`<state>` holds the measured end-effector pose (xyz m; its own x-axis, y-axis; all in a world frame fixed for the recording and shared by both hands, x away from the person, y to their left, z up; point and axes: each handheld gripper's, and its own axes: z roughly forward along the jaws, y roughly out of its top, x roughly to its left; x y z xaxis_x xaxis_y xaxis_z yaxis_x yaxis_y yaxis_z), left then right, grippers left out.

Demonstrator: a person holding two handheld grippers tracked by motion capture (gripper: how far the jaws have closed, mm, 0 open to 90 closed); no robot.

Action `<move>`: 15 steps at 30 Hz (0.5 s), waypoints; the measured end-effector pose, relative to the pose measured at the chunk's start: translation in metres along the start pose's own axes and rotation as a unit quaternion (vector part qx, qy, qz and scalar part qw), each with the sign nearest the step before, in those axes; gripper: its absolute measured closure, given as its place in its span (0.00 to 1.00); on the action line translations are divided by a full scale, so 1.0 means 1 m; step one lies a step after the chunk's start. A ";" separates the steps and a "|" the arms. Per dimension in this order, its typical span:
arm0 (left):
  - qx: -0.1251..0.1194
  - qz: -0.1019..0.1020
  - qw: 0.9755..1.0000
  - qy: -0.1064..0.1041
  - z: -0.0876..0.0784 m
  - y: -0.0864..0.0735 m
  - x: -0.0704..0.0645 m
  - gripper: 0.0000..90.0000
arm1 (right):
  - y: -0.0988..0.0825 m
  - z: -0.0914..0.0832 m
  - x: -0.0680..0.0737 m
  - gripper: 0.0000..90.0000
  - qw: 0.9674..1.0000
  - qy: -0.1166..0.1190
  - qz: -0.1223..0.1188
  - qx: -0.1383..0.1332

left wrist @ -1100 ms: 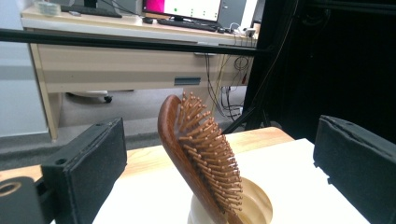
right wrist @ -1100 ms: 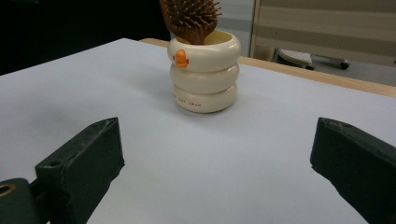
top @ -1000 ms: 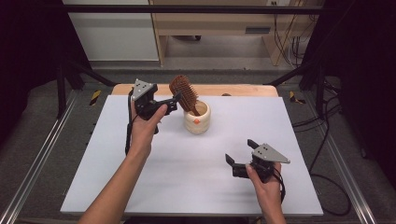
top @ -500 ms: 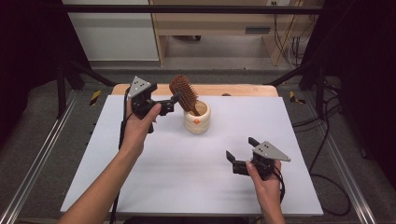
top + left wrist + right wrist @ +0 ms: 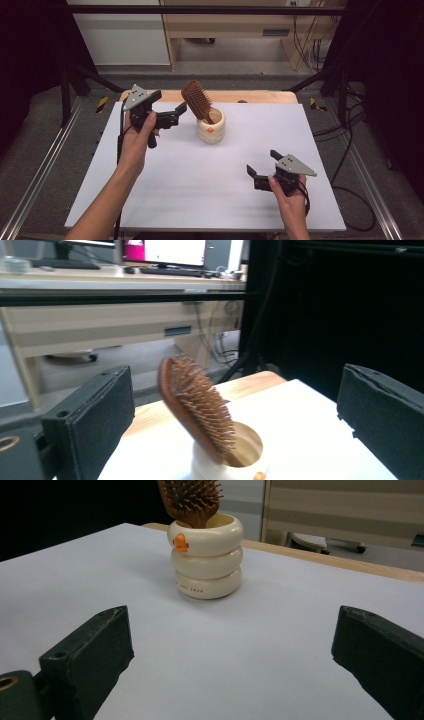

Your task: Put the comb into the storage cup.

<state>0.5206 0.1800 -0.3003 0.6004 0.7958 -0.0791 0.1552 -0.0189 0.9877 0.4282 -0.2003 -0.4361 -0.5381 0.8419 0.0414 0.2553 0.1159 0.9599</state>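
Wooden hairbrush (image 5: pixel 196 99) leans handle-down in the cream cup (image 5: pixel 211 127), propped by its rim, while left tongs (image 5: pixel 172 116) and right tongs (image 5: pixel 262 167) both gape empty.

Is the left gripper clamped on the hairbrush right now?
No: in the left gripper view the jaws stand wide apart on either side of the hairbrush, which leans free in the cream cup, untouched.

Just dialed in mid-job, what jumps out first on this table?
A brown wooden hairbrush stands head-up, leaning in a cream ringed cup with a small orange mark, at the far middle of the white table. The left gripper hangs open just left of the brush, apart from it. The right gripper sits open near the table's front right.
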 end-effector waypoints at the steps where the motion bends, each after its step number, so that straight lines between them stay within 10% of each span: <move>1: -0.001 -0.001 1.000 0.001 -0.001 0.000 0.000 0.02 | -0.001 0.000 0.000 0.04 1.000 0.002 0.001 0.001; 15: 0.002 -0.001 1.000 -0.020 -0.018 -0.001 -0.015 0.02 | -0.006 0.004 0.008 0.05 1.000 0.013 -0.022 0.014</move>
<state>0.4974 0.1788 -0.2978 0.6301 0.7716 -0.0873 0.1601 -0.0190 0.9869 0.4252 -0.1919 -0.4425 -0.5705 0.8213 0.0080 0.2533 0.1667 0.9529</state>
